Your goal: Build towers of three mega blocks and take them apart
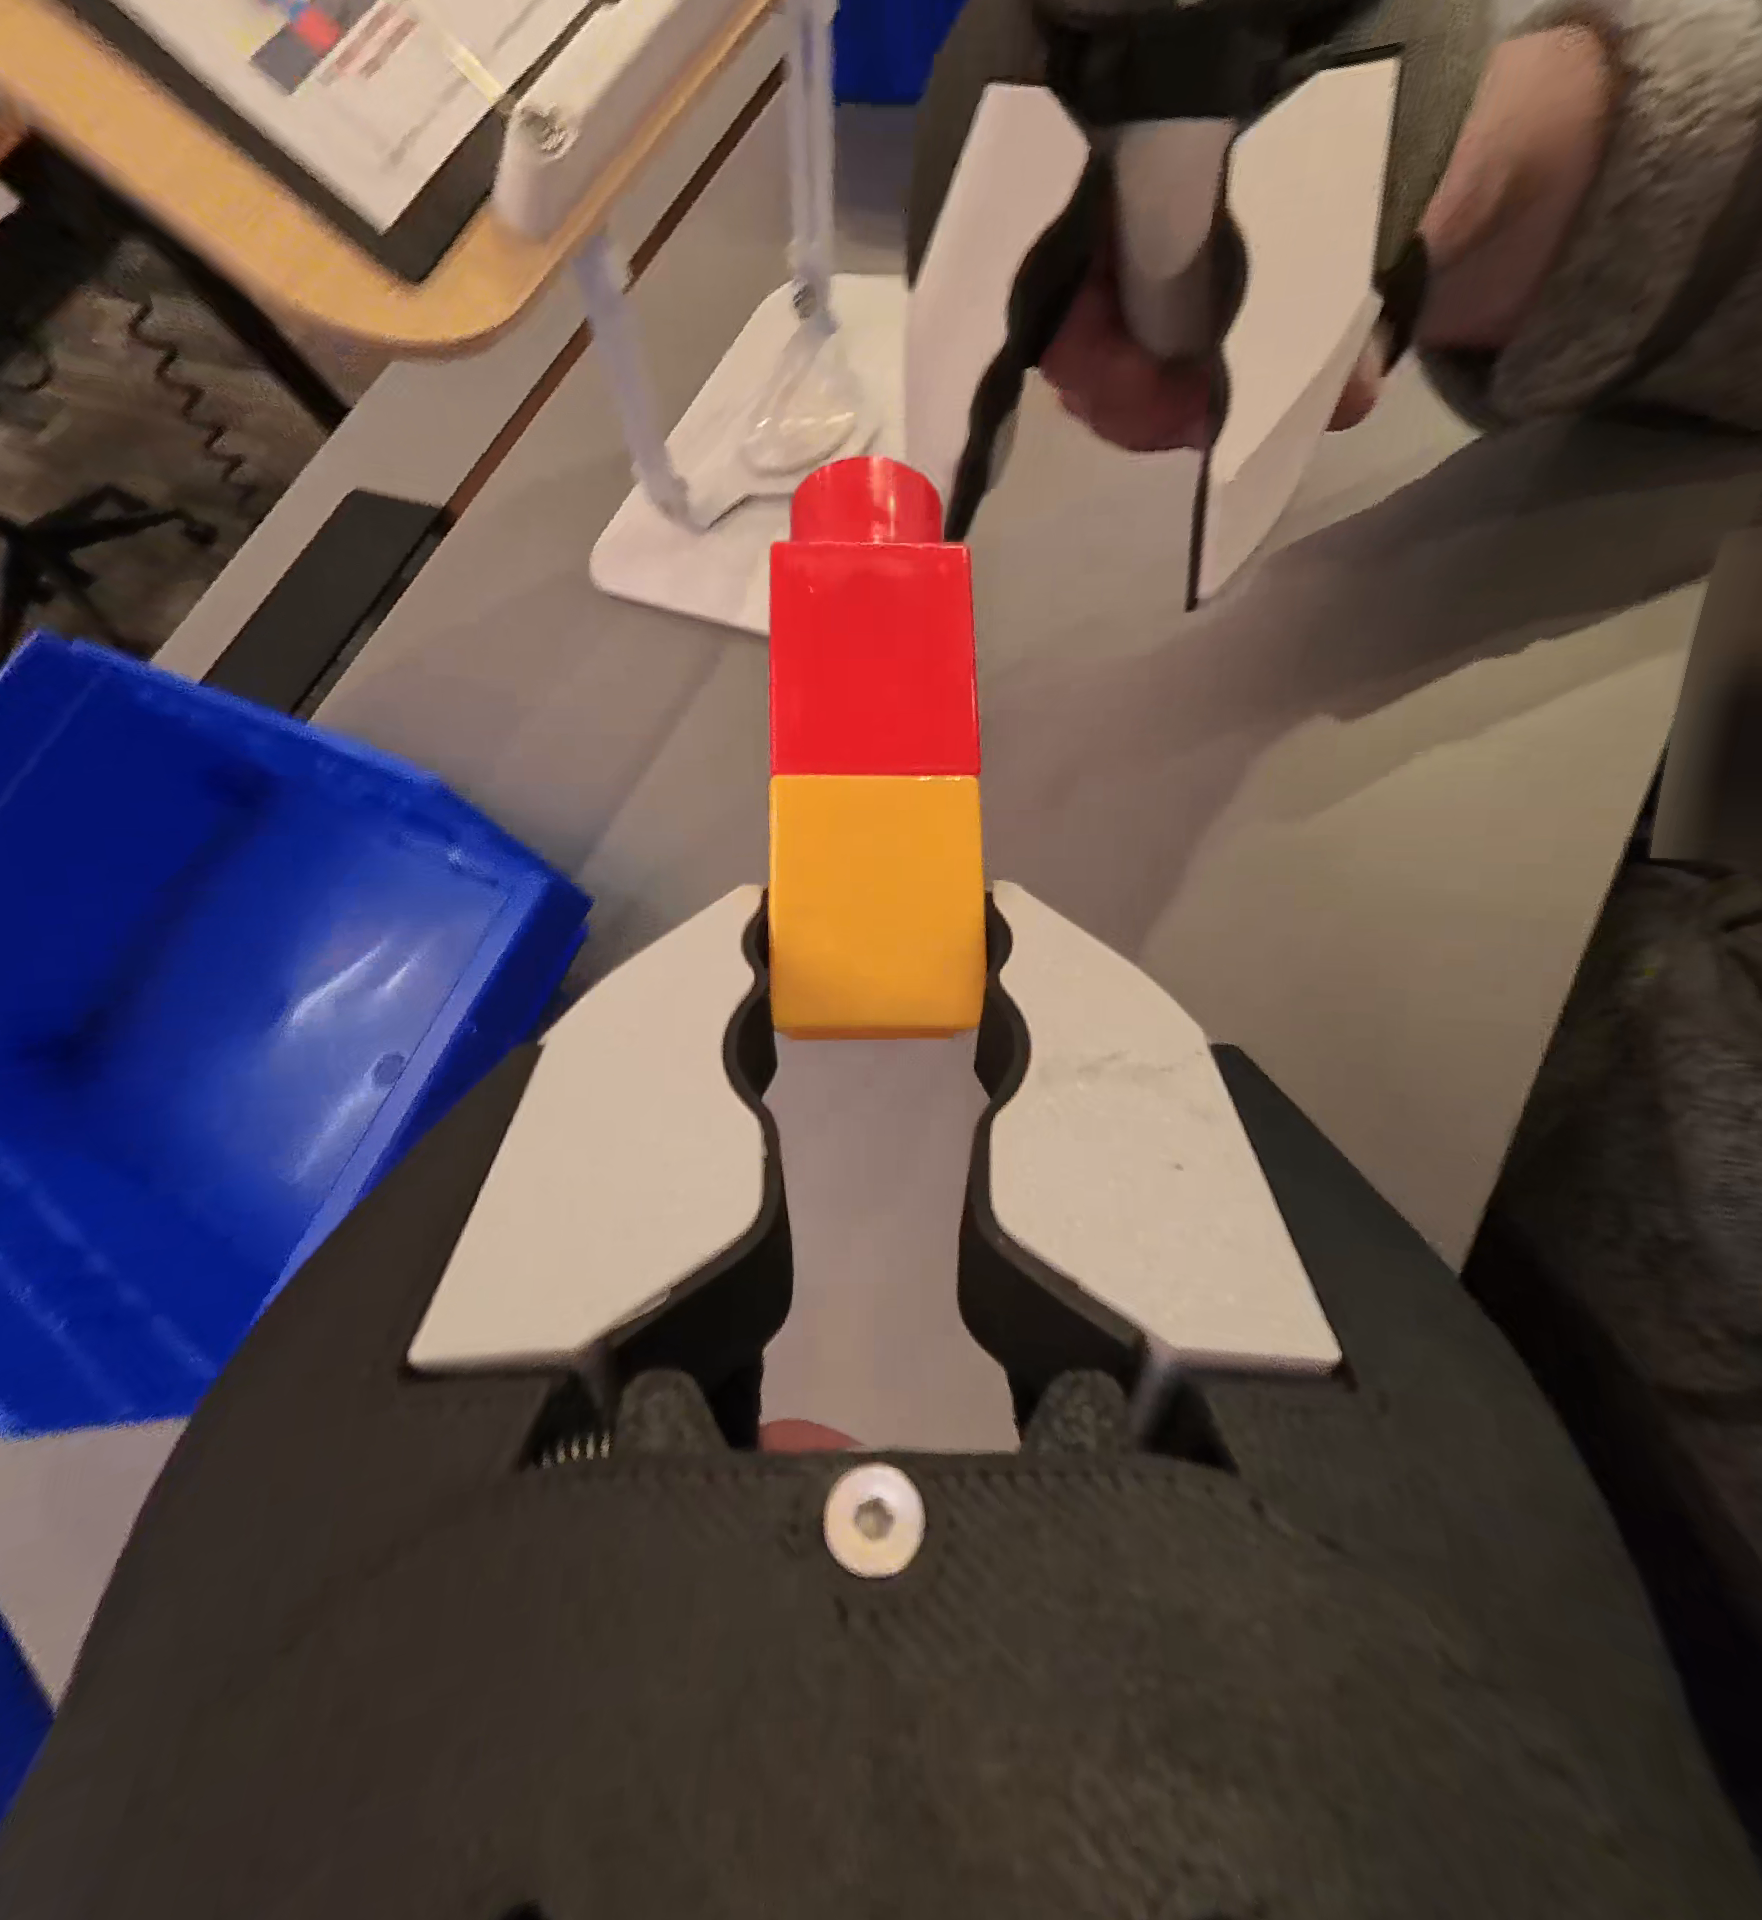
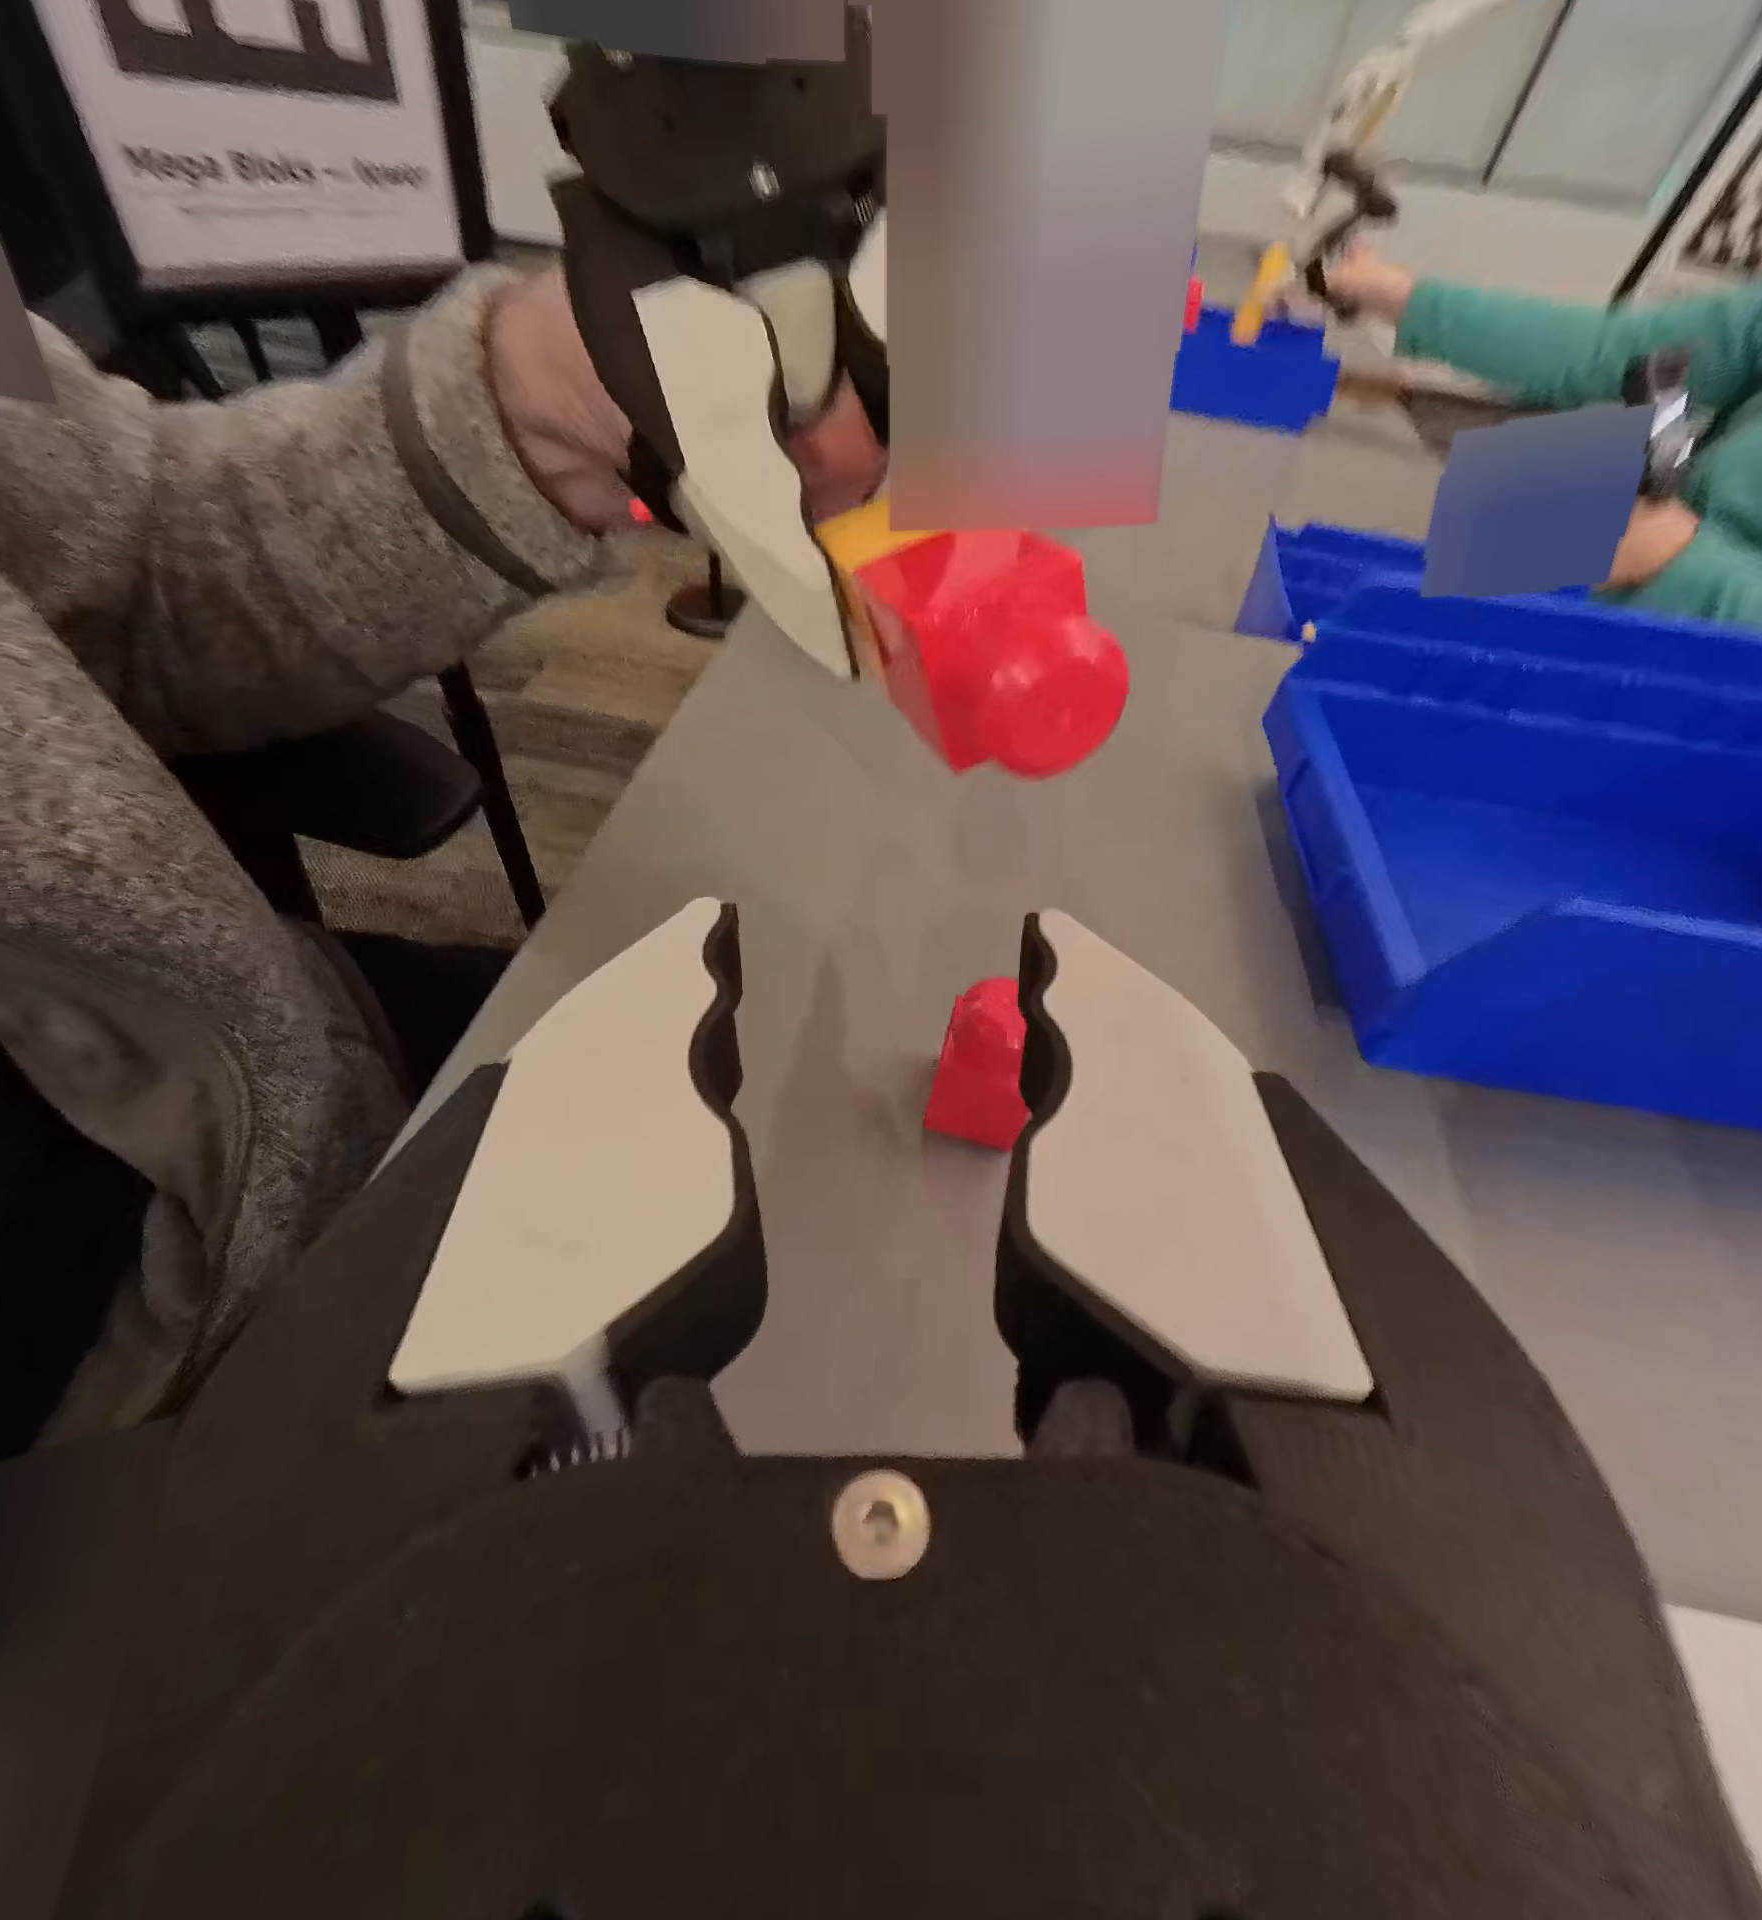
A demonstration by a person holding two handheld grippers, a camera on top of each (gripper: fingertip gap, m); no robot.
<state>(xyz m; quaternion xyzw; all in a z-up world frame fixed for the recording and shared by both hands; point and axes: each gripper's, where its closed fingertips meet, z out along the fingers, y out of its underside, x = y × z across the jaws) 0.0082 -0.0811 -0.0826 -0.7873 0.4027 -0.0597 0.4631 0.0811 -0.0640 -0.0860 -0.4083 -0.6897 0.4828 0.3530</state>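
Pinching the yellow block (image 1: pixel 875 914), left tongs (image 1: pixel 875 961) hold a 2-block stack, pads pressed on both sides; red block (image 1: pixel 872 655) plugged on, long axis straight out along the fingers. Right tongs (image 2: pixel 877 1023) spread, holding nothing, above a loose red block (image 2: pixel 981 1070) on the surface (image 2: pixel 856 852), just inside the right-hand pad, so nearer. Blue bin (image 2: pixel 1583 831) beyond. Contact with that pad: can't tell, blurred.

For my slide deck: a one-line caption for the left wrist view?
Left gripper jaws clamp a yellow block topped by a red block, beside a blue bin.
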